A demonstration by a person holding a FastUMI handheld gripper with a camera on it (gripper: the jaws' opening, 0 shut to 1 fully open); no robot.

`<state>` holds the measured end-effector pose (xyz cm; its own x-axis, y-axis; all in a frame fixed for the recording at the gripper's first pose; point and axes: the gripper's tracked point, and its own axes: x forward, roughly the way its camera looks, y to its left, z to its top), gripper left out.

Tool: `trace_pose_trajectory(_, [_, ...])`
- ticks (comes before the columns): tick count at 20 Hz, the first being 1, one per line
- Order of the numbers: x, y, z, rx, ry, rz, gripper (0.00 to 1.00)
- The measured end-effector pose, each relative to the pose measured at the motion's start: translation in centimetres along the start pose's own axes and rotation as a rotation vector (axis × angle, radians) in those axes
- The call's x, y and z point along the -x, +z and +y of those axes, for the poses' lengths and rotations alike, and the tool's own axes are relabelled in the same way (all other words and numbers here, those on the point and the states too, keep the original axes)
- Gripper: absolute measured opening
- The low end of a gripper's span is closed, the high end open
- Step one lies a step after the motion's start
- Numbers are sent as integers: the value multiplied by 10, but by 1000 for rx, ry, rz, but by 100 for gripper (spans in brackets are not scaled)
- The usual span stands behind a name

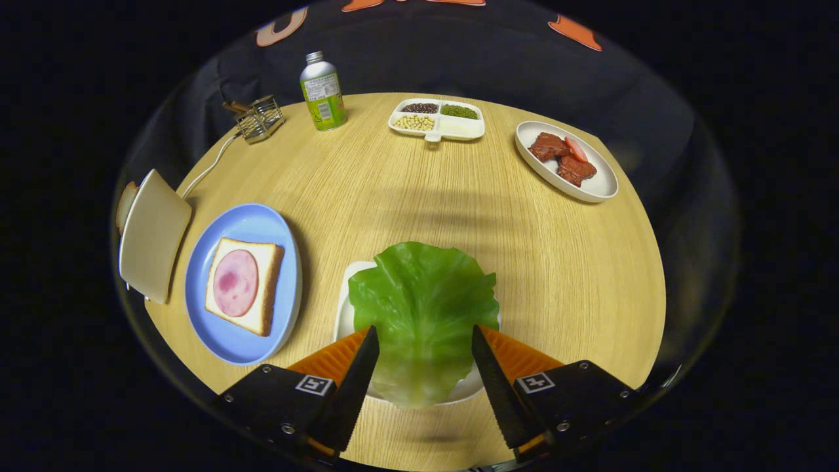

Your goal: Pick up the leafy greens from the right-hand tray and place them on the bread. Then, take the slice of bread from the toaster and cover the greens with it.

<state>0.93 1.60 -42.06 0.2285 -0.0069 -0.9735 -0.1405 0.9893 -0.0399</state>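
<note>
Looking along your gripper (425,335), you see its two fingers spread wide, pressing on nothing, with the leafy greens (423,308) lying between them. The leaf sits on a small white tray (345,308), spreading over most of it, so that little more than the tray's left rim and a bit of its near edge show, and your fingertips (368,341) stand at either side of the leaf's lower half; whether they touch it you cannot tell from here. Taking that leaf as your mark: just to its left lies a blue plate (246,226) bearing a slice of bread (262,288) topped with a round slice of ham (234,282). Farther left of the leaf, beyond the plate, stands the toaster (152,236) at the table's edge, with the brown crust of another slice of bread (124,204) showing behind it, and a white cord runs from it toward the far side. Well beyond the leaf and to its left stand a small wire basket (260,118) and a green bottle (322,92). Straight beyond the leaf, at the far edge of the wooden table (564,262), rests a divided white dish (438,120) of beans and grains. Beyond the leaf to its right lies an oval white plate (600,187) holding pieces of reddish-brown meat (560,157).
</note>
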Motion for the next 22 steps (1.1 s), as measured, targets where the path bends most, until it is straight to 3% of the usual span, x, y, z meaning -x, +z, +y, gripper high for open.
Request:
trace_pose_trajectory(2, [-7, -2, 4, 10, -1, 20, 86])
trace_pose_trajectory(10, [-14, -7, 6, -73, 37, 81, 66])
trace_pose_trajectory(15, [-16, -1, -7, -180, 58, 50, 14])
trace_pose_trajectory(18, [-14, 2, -5, -209, 82, 6, 5])
trace_pose_trajectory(22, [10, 21, 10, -205, 140, -87, 4])
